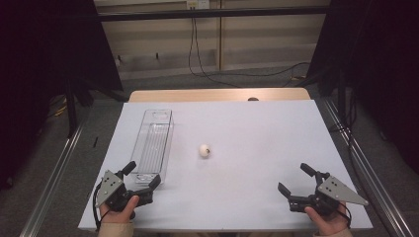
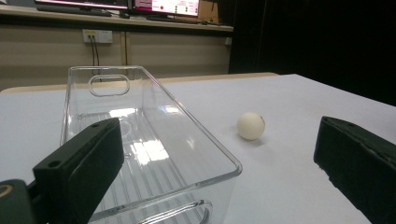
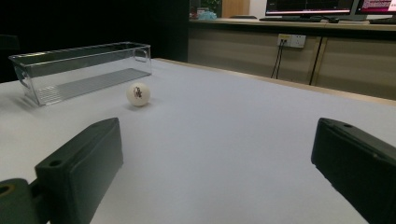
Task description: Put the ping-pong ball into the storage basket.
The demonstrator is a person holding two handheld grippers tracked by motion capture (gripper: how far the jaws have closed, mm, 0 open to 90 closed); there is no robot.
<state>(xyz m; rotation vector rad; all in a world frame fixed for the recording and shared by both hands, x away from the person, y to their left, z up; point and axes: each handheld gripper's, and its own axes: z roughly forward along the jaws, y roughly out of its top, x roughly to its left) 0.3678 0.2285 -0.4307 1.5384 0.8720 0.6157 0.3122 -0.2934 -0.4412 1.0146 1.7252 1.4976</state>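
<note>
Near the table's front edge, I rest my left gripper [image 1: 142,174] and right gripper [image 1: 294,179], jaws spread wide, holding nothing; between them, farther out, the white ball [image 1: 204,150] sits loose beside the clear bin [image 1: 153,143], likely awaiting a pickup.

A small white ball [image 1: 204,150] is sitting near the middle of the white surface [image 1: 257,133]. A long clear plastic bin [image 1: 152,145] is lying at its nine o'clock. The left hand-held gripper [image 1: 145,176] at seven o'clock and the right hand-held gripper [image 1: 293,179] at four o'clock are both standing open.
</note>
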